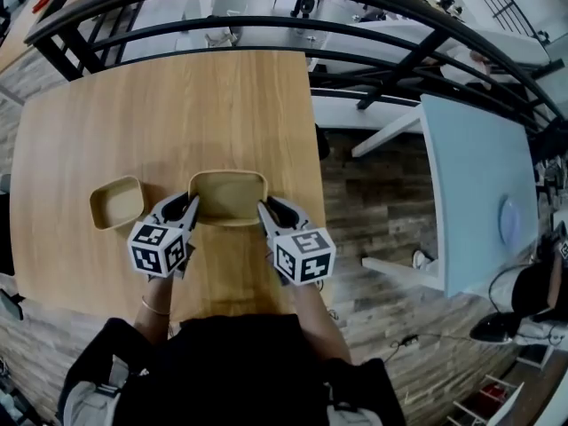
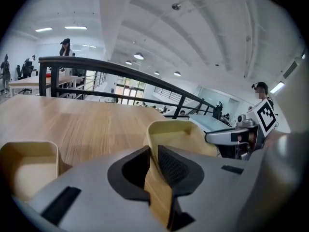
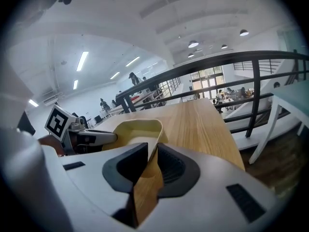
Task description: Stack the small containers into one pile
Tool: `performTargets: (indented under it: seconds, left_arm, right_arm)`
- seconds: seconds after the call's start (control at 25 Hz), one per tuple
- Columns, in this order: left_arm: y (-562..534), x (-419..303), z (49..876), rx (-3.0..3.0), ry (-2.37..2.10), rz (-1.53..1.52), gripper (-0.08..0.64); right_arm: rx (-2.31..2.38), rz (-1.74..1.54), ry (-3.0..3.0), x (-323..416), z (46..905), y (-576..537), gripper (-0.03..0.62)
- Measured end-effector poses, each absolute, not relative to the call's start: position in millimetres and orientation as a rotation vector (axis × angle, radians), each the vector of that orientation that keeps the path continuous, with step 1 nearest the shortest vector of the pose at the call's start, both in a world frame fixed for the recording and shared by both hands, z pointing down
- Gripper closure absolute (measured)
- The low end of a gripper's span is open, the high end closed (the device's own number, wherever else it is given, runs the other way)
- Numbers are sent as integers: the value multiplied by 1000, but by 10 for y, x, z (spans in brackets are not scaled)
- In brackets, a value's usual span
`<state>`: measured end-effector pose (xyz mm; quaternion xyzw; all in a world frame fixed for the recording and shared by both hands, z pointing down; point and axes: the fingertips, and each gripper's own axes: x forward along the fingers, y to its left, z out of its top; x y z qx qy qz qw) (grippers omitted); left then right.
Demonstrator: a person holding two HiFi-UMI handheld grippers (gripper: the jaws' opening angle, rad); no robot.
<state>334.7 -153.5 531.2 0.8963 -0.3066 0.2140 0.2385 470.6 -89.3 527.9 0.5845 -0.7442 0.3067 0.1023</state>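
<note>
A tan rectangular container [image 1: 228, 195] is held over the wooden table [image 1: 177, 114] between both grippers. My left gripper [image 1: 193, 204] is shut on its left rim, which runs between the black pads [image 2: 174, 166] in the left gripper view. My right gripper [image 1: 263, 208] is shut on its right rim; the tan wall [image 3: 153, 153] sits pinched between the jaws in the right gripper view. A second, smaller tan container [image 1: 117, 202] rests on the table to the left, also seen as an open container [image 2: 29, 166] in the left gripper view.
A black railing [image 1: 293, 25] runs past the table's far and right edges. A pale blue table [image 1: 479, 193] stands on the right over the wood floor. The person's dark clothing [image 1: 231, 371] fills the bottom of the head view.
</note>
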Motion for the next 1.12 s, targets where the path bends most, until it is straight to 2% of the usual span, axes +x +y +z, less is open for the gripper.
performTargets:
  seconds: [0.6,1.12]
  left_arm:
    - [-893,3629,5122,2602,-646,587,497]
    - [-318,3640,4824,2640,-694,611,497]
  right_arm:
    - [1895,857,-2135,4889,5070,-101,520]
    - [1885,808,-2195,4935,4827,392,523]
